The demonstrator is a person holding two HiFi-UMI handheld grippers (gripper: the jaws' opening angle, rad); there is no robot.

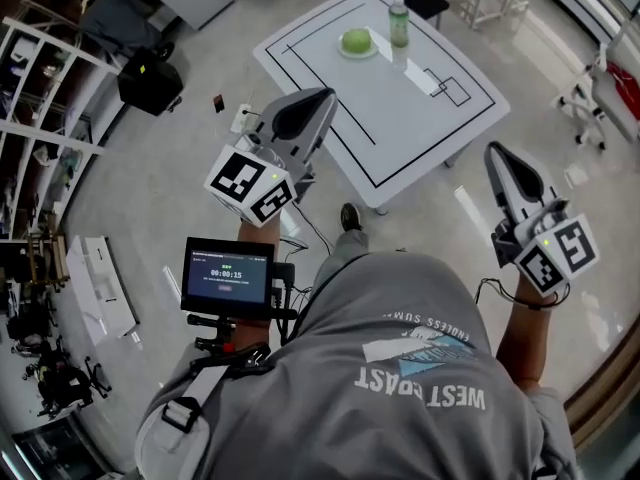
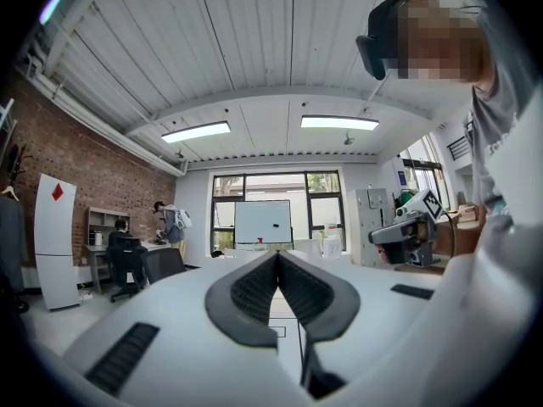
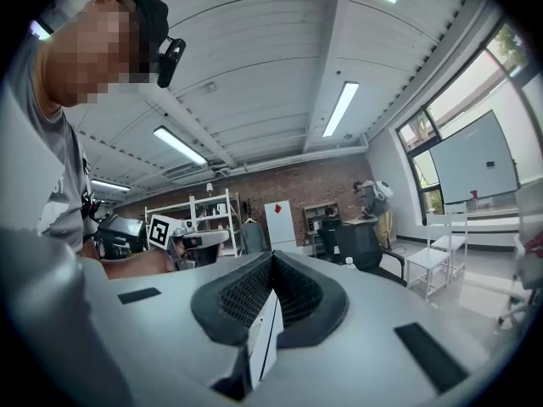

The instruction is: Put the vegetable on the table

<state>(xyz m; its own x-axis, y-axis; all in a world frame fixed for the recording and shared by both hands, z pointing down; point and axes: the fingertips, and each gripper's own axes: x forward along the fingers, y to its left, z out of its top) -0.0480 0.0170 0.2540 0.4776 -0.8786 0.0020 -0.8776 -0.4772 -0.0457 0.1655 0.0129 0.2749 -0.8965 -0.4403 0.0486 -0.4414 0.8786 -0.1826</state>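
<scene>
A round green vegetable [image 1: 356, 40] lies on a pale plate on the white table [image 1: 400, 118], which is marked with black lines, at the top of the head view. Beside it stands a clear bottle [image 1: 399, 20]. My left gripper [image 1: 325, 96] is held out level, short of the table's near left edge. Its jaws are shut and hold nothing [image 2: 277, 255]. My right gripper [image 1: 493, 150] hangs to the right of the table's near corner, over the floor. Its pads meet at the tip with nothing between them [image 3: 271, 255]. Neither gripper view shows the vegetable.
A black bag [image 1: 150, 80] sits on the floor left of the table, next to white shelving [image 1: 40, 118]. A white rack [image 1: 590, 88] stands at the right. A small screen [image 1: 229, 276] is mounted at the person's chest. People work at a desk [image 2: 165, 223] far off.
</scene>
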